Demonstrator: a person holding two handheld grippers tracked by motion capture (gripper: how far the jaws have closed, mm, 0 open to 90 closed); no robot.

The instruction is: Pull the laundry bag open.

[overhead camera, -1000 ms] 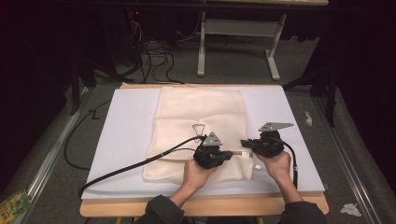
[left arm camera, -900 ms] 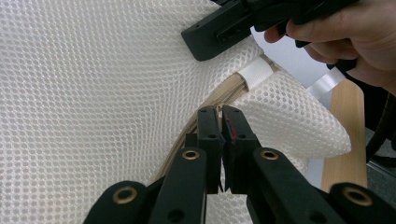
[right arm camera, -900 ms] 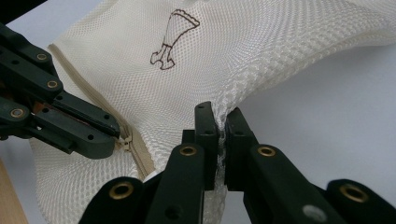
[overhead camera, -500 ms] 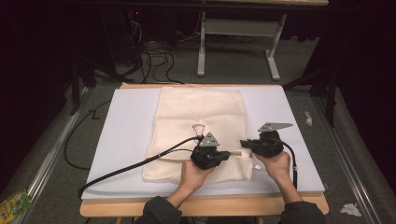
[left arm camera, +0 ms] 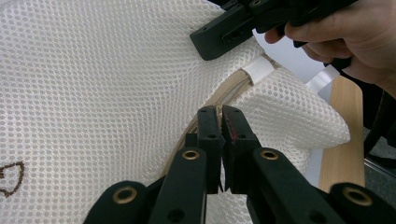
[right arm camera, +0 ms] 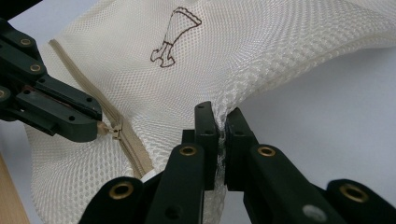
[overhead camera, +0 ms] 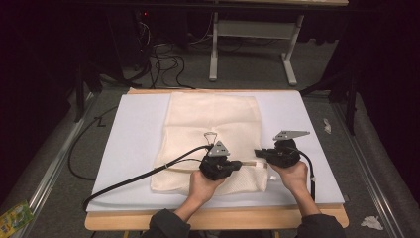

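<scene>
My left gripper, low in the frame's centre, is clamped on the zipper of the mesh bag, which lies mid-table on the white mat. My right gripper pinches the bag's edge. The only marking is a brown outline drawing at upper centre; no writing is readable.

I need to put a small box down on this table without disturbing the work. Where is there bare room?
Bare white mat lies left of the mesh bag, though the left gripper's cable crosses its near part, and right of the bag beyond the right gripper. The bag's near edge is crowded.
</scene>
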